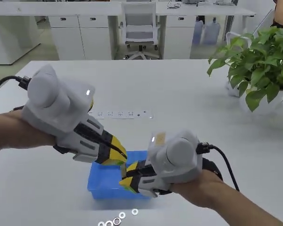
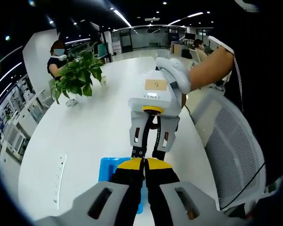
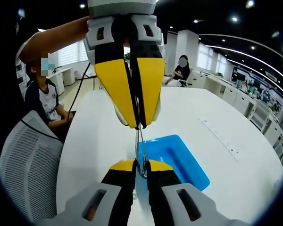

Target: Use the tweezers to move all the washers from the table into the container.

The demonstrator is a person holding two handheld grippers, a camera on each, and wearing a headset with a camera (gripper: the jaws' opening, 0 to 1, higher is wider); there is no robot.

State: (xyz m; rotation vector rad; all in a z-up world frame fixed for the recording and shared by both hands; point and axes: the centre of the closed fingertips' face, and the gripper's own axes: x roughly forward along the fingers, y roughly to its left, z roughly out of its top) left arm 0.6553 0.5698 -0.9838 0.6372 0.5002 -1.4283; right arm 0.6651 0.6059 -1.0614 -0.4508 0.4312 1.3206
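White tabletop (image 1: 188, 94) in a bright open-plan office, with a leafy potted plant (image 1: 259, 61) at the far right and a power strip (image 1: 122, 114) set into the middle. Just above a shallow blue container (image 1: 101, 186), left gripper (image 1: 119, 155) and right gripper (image 1: 126, 179) tip to tip. Between them, in the right gripper view, slim metal tweezers (image 3: 140, 141): one end pinched in the left tongs, the other sitting in the narrow slot of the right tongs, both pairs apparently drawn in tight on the steel. Washers (image 1: 117, 219) in a small loose cluster on the tabletop just in front of the container, on the person's side. Looks like a handover or a regrip of the tool. Risks a drop onto the container or tabletop through an early release by either pair. Risks twisting the tweezers off-line, spoiling aim at such small, flat rings. Risks squeezing the thin arms fully shut, with no opening left for a washer.
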